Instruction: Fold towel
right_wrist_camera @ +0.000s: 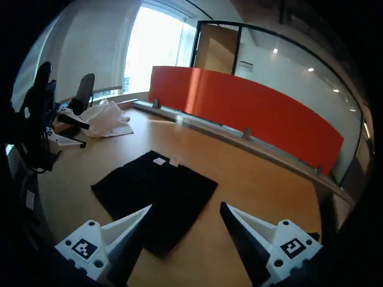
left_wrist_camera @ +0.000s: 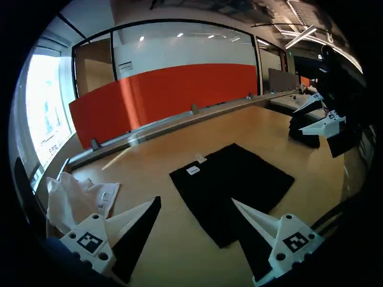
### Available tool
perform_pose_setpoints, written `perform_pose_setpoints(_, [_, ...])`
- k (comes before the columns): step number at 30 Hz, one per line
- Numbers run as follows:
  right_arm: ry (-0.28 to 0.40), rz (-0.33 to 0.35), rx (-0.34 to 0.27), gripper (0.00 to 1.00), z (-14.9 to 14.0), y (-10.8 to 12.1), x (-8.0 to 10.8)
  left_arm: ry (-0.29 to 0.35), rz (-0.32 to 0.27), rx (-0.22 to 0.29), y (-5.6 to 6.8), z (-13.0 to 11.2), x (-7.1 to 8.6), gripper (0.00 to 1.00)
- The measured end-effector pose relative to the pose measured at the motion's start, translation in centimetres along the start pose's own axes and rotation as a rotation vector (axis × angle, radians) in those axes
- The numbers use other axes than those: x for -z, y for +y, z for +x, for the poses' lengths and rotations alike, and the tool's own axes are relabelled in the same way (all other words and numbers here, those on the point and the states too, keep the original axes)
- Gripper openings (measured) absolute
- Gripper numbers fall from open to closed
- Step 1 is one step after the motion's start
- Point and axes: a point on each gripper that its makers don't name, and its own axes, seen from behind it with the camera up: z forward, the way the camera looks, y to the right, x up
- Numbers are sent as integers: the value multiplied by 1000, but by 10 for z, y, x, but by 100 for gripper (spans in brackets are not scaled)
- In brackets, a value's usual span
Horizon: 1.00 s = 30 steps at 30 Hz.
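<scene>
A wide wooden table (left_wrist_camera: 311, 162) is seen ahead of both grippers, closed off at its far side by a long orange partition (left_wrist_camera: 167, 95). The black towel (left_wrist_camera: 230, 186) is laid flat on the table just ahead of the left gripper (left_wrist_camera: 195, 199), its near corner reaching between the 2 spread fingers. In the right gripper view it lies just ahead of the right gripper (right_wrist_camera: 185, 205) and towards that gripper's left finger. A crumpled white cloth (left_wrist_camera: 72, 196) is heaped beyond the left gripper's left finger, well apart from the towel.

Both grippers are held released above the table, and nothing is grasped by either. 2 small white labels (left_wrist_camera: 193, 170) are seen at the towel's far edge.

The towel's outline is stepped, so 1 fold may already have been made, though the layers cannot be told apart on such dark cloth. The task is judged to be at most partly done. An edge has yet to be gripped and carried over, and the folded stack squared.
</scene>
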Motion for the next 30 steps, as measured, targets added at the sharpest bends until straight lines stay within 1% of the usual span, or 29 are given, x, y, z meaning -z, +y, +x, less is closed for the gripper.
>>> perform_pose_setpoints(9, [-57,54,8,100,-36,-21,-20,-66,-48,-20,14,-35,-17,98])
perform_pose_setpoints(18, [-129,84,12,100,-76,-35,-39,-123,-91,-65,29,-62,-31,98])
perform_pose_setpoints(24, [-177,129,20,100,-100,-51,-46,-166,-123,-65,38,-81,-39,98])
perform_pose_setpoints(30, [-218,147,29,100,-119,-59,-53,-211,-156,-57,47,-100,-45,98])
